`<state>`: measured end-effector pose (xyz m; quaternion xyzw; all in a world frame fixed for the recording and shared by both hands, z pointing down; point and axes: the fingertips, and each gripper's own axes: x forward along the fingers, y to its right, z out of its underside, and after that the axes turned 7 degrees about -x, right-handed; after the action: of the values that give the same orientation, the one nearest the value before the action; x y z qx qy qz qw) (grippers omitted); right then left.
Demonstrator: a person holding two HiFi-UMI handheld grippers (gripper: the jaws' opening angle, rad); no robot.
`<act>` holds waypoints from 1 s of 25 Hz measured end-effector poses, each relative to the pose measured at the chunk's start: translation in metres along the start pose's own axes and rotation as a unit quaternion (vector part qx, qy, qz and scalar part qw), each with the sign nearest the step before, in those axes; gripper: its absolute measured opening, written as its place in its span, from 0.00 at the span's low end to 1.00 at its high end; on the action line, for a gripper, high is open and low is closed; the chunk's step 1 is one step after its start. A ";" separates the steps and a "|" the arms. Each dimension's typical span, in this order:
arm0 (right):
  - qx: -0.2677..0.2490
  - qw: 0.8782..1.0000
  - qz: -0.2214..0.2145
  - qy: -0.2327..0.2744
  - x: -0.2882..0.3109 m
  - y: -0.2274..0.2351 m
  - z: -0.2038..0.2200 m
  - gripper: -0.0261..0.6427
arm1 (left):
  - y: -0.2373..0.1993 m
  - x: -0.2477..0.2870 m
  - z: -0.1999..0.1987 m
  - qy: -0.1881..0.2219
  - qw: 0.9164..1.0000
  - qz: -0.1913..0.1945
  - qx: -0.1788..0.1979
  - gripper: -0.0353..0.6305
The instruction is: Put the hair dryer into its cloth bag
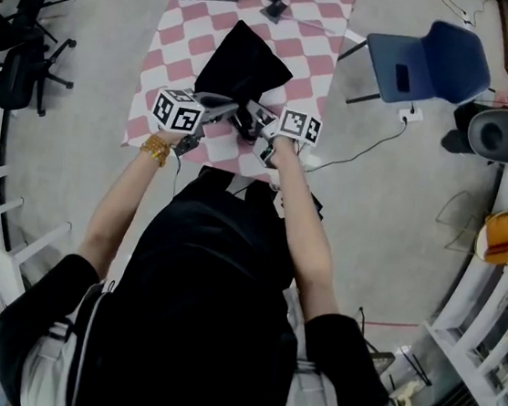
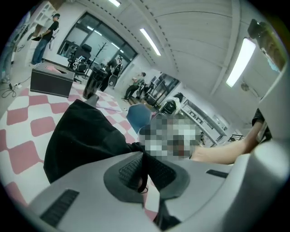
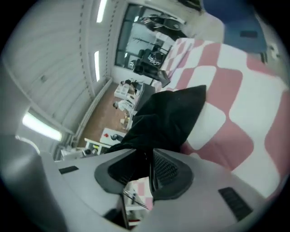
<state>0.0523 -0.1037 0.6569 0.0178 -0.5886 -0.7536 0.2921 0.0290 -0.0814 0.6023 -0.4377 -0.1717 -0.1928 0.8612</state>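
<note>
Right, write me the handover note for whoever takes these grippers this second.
Left gripper: jaws shut on the near edge of the cloth bag, a thin cord caught with it.
Right gripper: jaws closed on the same end, black cloth between them.
The bag lies on the checkered table, held end toward you.
Done: no hair dryer in sight; the bag bulges, so it is probably inside, unconfirmed.
Left: check that, then close the mouth.
</note>
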 end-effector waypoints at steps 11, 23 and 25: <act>-0.443 0.846 0.144 -0.260 -0.041 0.065 0.071 0.41 | -0.002 0.008 0.029 -0.070 0.993 -0.029 0.091 0.10; -0.413 0.864 0.170 -0.234 -0.018 0.072 0.081 0.23 | -0.014 0.009 0.051 -0.096 0.986 -0.065 0.120 0.10; -0.393 0.882 0.159 -0.206 -0.016 0.059 0.075 0.23 | -0.016 0.009 0.052 -0.100 0.985 -0.071 0.123 0.10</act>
<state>0.0623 -0.0391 0.7279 -0.3480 -0.2863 -0.8530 0.2633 0.0220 -0.0490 0.6465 -0.3323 -0.3095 -0.1861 0.8713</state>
